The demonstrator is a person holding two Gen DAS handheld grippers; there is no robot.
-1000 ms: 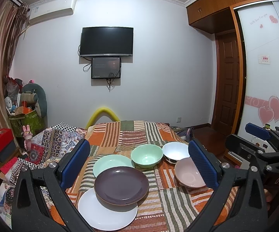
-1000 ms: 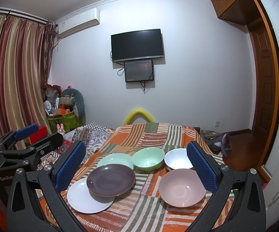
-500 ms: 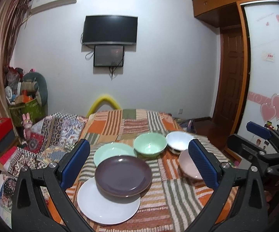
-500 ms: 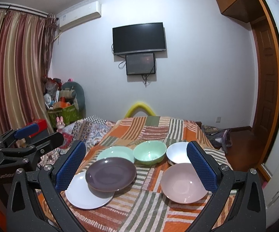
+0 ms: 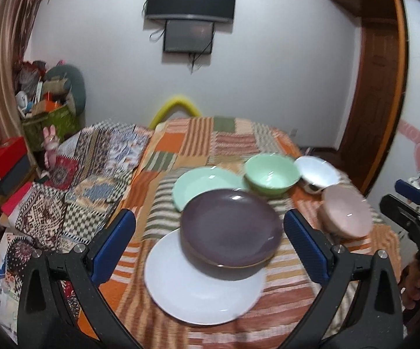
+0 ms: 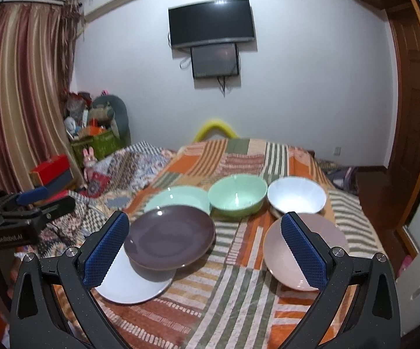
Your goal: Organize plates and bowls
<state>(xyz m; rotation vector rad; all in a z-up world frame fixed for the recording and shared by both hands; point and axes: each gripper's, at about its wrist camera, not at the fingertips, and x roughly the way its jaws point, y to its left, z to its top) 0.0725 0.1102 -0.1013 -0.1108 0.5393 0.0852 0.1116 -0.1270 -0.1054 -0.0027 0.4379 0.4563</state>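
Note:
On the striped patchwork cloth a dark purple plate [image 5: 230, 229] rests partly on a white plate [image 5: 198, 288]. Behind them lie a mint green plate [image 5: 198, 186], a mint green bowl [image 5: 271, 174], a white bowl [image 5: 316, 170] and a pink bowl [image 5: 346, 215]. My left gripper [image 5: 210, 241] is open and empty, hovering over the purple plate. My right gripper [image 6: 204, 244] is open and empty, above the cloth between the purple plate [image 6: 169, 238] and the pink bowl [image 6: 303, 253]. The right gripper also shows at the right edge of the left wrist view [image 5: 413, 212].
The table [image 6: 239, 314] has a second patterned cloth [image 5: 93, 168] draped at its left. Boxes and clutter [image 5: 9, 157] stand by the curtain at left. A wooden door [image 5: 378, 93] is at right. A yellow chair back [image 5: 176, 106] sits behind the table.
Both grippers have moved forward and tilted down toward the dishes, which now look larger and nearer. Both stay open. No dish has moved.

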